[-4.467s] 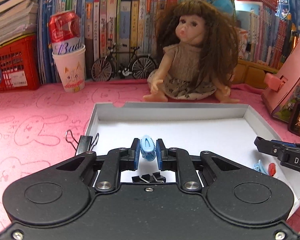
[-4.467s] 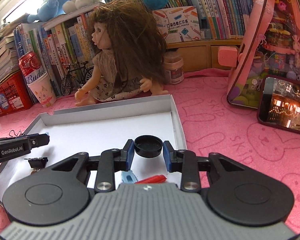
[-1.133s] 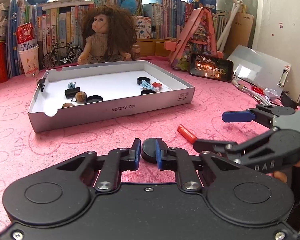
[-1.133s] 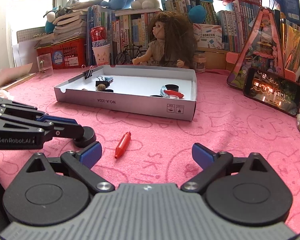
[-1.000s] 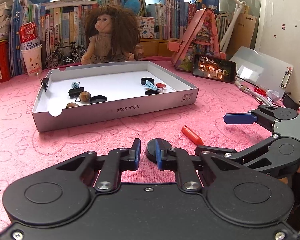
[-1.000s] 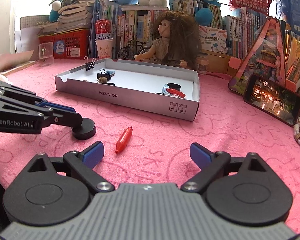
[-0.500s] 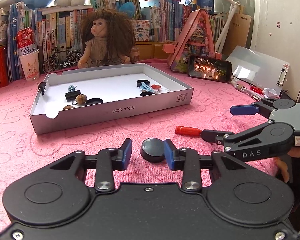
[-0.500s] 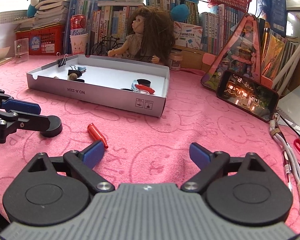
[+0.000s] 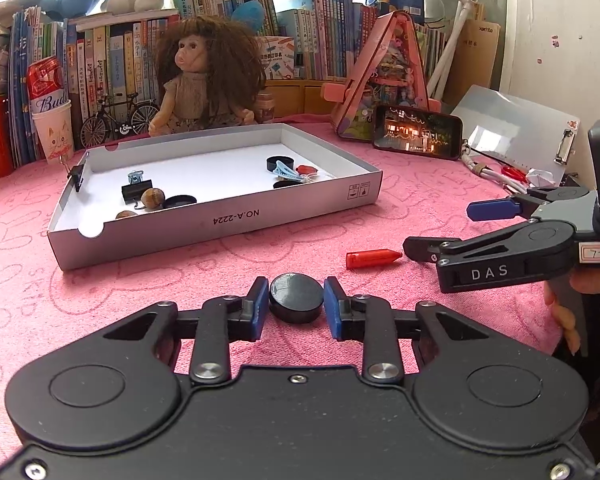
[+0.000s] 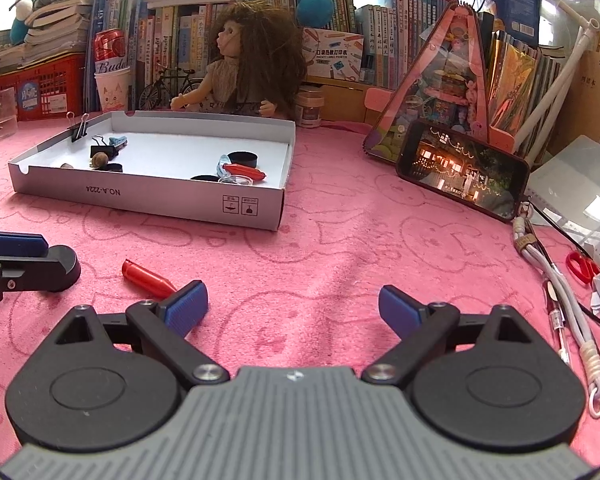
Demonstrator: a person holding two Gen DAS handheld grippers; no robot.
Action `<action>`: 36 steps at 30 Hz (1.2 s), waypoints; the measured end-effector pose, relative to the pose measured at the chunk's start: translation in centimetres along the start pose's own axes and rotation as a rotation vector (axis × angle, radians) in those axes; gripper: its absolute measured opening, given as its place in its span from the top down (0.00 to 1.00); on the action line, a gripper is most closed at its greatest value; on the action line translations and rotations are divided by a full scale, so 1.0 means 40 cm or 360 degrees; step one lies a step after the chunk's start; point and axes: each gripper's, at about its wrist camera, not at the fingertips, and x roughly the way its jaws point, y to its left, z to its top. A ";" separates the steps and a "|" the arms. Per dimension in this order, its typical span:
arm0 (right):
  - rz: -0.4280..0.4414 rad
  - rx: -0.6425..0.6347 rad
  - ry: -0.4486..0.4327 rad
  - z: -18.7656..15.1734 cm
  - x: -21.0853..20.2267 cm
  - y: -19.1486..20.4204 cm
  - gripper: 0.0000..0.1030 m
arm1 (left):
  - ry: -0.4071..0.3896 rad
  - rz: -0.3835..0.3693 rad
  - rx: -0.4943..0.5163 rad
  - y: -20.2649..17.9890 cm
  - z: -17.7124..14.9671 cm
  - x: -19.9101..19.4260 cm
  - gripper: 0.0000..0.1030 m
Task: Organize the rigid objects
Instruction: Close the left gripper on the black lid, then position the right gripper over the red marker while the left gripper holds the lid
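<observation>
Black cap [image 9: 296, 298] sits on the pink worktop [image 9: 140, 280], near side of the white box [image 9: 220, 216] — left gripper [image 9: 296, 308] jaws closing around it, pads seemingly not gripping yet. Risk: off-centre squeeze pops it sideways. Right gripper [image 10: 292, 308] released, empty, crowding the red crayon [image 10: 148, 278] — a nudge rolls it.

Black cap and red crayon out on the pink desk [image 9: 100, 288], shallow white box behind them.

The round black cap [image 9: 296, 298] lies flat on the desk. The red crayon [image 9: 373, 259] lies on its side nearby, apart from it. The open box [image 9: 228, 218] holds binder clips, nuts, more black caps, a blue clip and another red piece.
</observation>
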 end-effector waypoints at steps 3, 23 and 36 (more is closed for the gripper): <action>-0.0026 0.0030 0.0015 0.004 0.007 -0.005 0.07 | -0.0005 0.0016 0.0007 -0.001 0.001 -0.001 0.73; 0.0048 0.0021 0.0001 0.011 -0.037 0.027 0.07 | -0.0018 0.0090 -0.0112 0.051 0.002 -0.012 0.73; -0.0110 0.0094 0.0068 0.013 0.005 -0.007 0.07 | -0.0019 0.0130 -0.0146 0.063 0.000 -0.018 0.73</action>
